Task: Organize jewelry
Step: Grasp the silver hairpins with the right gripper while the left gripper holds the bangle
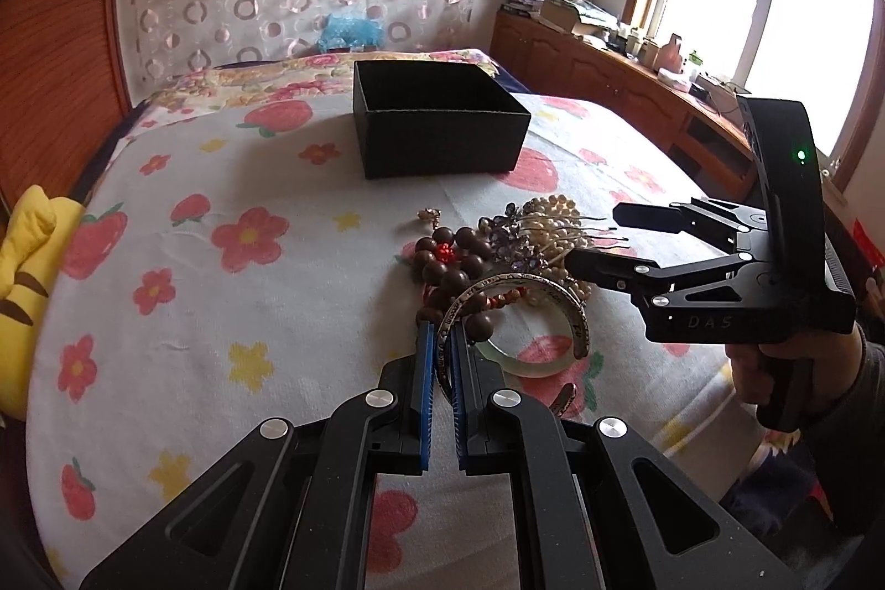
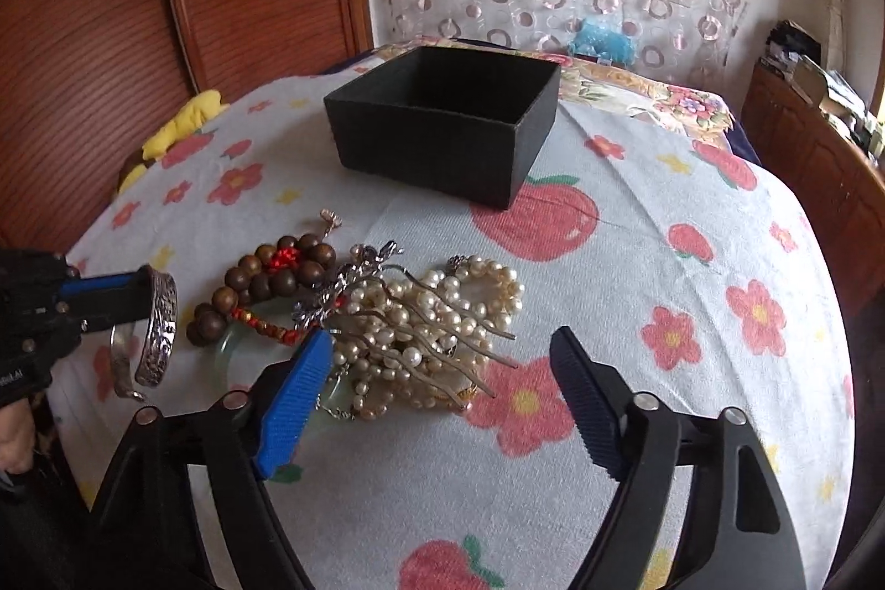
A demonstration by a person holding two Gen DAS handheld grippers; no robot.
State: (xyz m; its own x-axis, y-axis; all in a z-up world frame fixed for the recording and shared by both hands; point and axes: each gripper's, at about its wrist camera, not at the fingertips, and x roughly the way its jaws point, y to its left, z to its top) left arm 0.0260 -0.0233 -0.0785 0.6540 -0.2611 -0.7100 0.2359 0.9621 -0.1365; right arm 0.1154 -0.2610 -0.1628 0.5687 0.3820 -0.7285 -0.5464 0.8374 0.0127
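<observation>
A heap of jewelry lies on the flowered bedspread: brown wooden beads (image 1: 451, 258) (image 2: 276, 280), white pearl strands (image 1: 553, 225) (image 2: 442, 330), a silver hair comb (image 2: 387, 308), a pale green bangle (image 1: 514, 358) (image 2: 232, 358). My left gripper (image 1: 441, 341) (image 2: 146, 283) is shut on a silver cuff bracelet (image 1: 531, 297) (image 2: 160, 330) at the heap's near edge. My right gripper (image 2: 442, 352) (image 1: 592, 236) is open, hovering over the pearls. An open, empty black box (image 1: 437, 120) (image 2: 442, 120) stands behind the heap.
A yellow plush (image 1: 27, 258) (image 2: 182, 120) lies at the bed's left edge by the wooden headboard (image 2: 110, 37). A blue toy (image 1: 348, 31) sits at the back. A wooden cabinet (image 1: 608, 70) with clutter runs under the window on the right.
</observation>
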